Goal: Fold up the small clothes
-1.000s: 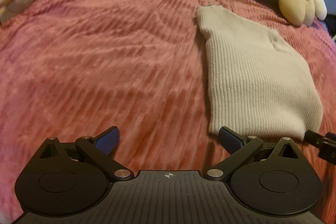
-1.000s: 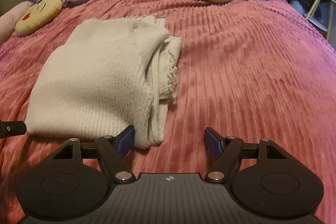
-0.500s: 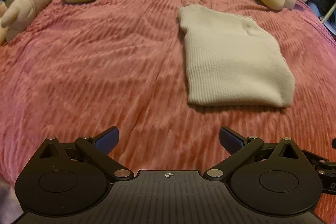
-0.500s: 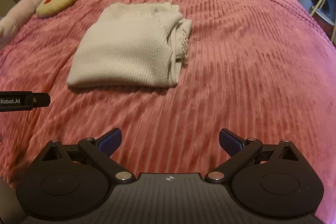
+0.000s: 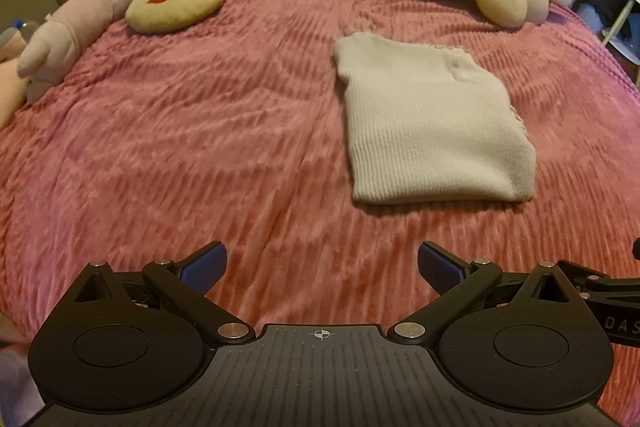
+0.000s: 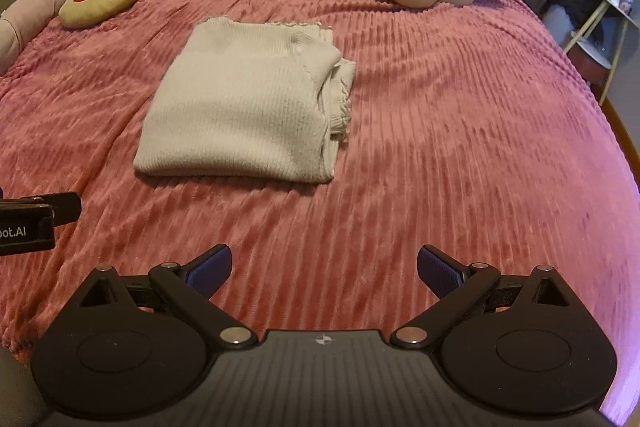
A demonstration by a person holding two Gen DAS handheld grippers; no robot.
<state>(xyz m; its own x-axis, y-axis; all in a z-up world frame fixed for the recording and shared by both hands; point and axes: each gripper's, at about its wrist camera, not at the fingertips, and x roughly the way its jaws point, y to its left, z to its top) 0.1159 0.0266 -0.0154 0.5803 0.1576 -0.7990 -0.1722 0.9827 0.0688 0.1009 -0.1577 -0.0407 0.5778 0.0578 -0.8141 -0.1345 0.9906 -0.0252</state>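
A: Where was the knit (image 6: 240, 107)?
B: Folded mid-bed on the pink cover (image 6: 460, 127), well beyond both grippers.
A: Fingers?
B: Left gripper (image 5: 322, 267) and right gripper (image 6: 324, 267) stood wide apart, holding nothing.
A: Handling?
B: Probably soft, light, floppy. Its layered right edge looked best to pinch.

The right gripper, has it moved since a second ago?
Yes. The right gripper has pulled back from the folded sweater; a strip of pink blanket now separates them.
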